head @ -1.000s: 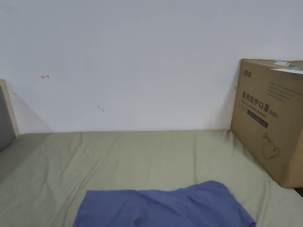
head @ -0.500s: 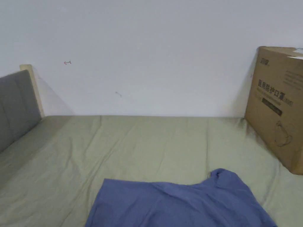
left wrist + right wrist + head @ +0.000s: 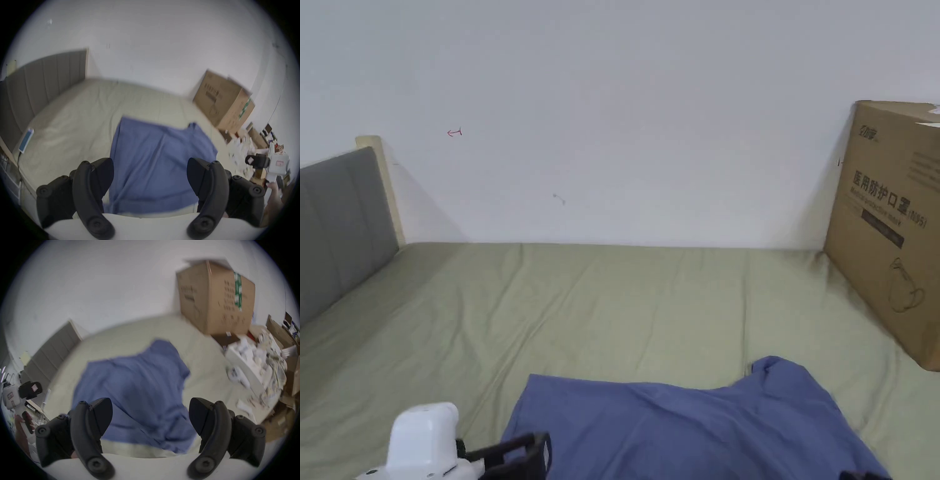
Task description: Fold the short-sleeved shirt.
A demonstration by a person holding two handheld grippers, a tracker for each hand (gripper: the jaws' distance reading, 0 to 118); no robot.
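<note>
Blue short-sleeved shirt [image 3: 687, 431] spread flat on the bed [image 3: 600, 312], toward 6 o'clock in the head view. Left tongs [image 3: 150, 177] released, jaws wide apart above the shirt's near edge, grasping nothing. Right tongs [image 3: 151, 415] likewise released, poised over the shirt. Cardboard box [image 3: 894, 231] at 3 o'clock; grey headboard [image 3: 337, 225] at 9 o'clock.

Olive-sheeted bed [image 3: 625, 300] with blue shirt [image 3: 687, 431], cardboard box [image 3: 894, 231] (against the wall), phone [image 3: 26, 140].
</note>
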